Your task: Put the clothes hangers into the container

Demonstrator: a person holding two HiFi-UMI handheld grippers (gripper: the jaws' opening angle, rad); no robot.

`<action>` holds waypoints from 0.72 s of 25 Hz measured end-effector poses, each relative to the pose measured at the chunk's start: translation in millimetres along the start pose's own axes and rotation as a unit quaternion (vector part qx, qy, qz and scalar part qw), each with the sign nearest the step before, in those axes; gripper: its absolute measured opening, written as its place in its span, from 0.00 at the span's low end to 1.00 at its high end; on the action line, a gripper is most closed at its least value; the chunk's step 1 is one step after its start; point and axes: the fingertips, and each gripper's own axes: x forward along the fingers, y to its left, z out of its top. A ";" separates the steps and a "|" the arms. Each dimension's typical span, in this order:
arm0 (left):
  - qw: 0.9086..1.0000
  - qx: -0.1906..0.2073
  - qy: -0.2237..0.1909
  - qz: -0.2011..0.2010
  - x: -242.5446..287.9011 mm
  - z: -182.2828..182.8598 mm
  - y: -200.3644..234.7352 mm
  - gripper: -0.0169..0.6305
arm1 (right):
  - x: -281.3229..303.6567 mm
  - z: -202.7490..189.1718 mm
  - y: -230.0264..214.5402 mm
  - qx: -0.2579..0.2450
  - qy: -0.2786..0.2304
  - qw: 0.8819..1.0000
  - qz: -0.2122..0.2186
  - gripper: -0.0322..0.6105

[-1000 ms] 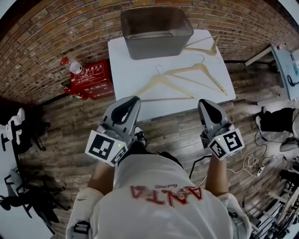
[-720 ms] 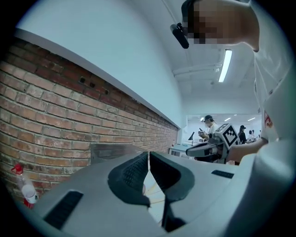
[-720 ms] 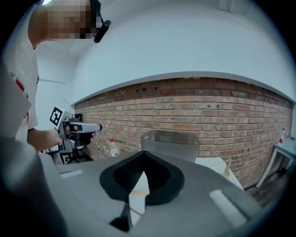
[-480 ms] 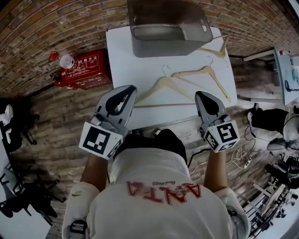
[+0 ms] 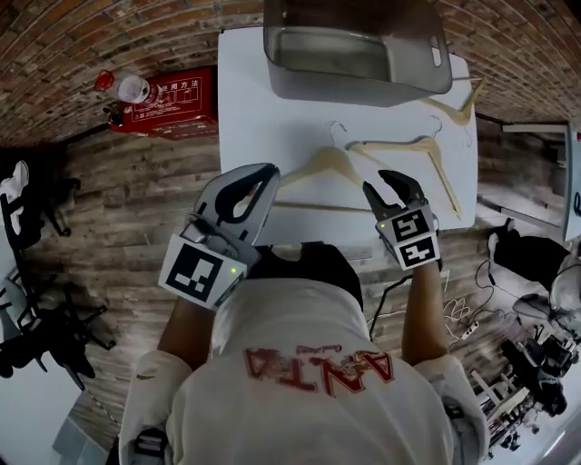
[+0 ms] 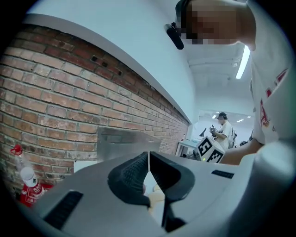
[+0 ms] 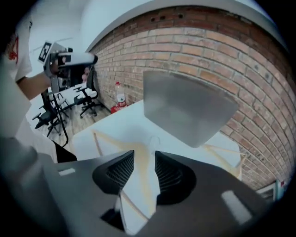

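The container (image 5: pixel 300 86) runs off the head view's edge at 12 o'clock. Its 4 o'clock corner partly hides the far hanger (image 5: pixel 458 104). The left gripper (image 5: pixel 269 174) covers the near hanger's (image 5: pixel 322 165) 9 o'clock end.

The table (image 5: pixel 254 118) has a smooth, matt white top, and the container (image 5: pixel 345 89) at its far edge is grey with a dull satin sheen, plastic by the look of it. The clothes hangers (image 5: pixel 332 159) are pale wood with a smooth, unpainted-looking finish, each carrying a thin hook (image 5: pixel 336 136) of bright metal wire. Around them the brick wall (image 5: pixel 109 27) is rough, matt red-brown, the floor (image 5: pixel 127 209) is worn, grainy wooden planks, and the person's white shirt (image 5: pixel 309 400) is soft matt cloth.
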 end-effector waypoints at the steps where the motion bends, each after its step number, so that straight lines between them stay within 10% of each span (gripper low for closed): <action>1: 1.000 -0.002 0.003 0.005 4.2 -2.8 -0.8 0.06 | 11.5 -9.0 0.5 -0.005 0.019 1.000 0.013 0.27; 18: 0.994 -0.040 0.023 0.096 2.2 -44.4 14.4 0.06 | 113.6 -94.3 13.5 -0.099 0.226 0.963 0.109 0.23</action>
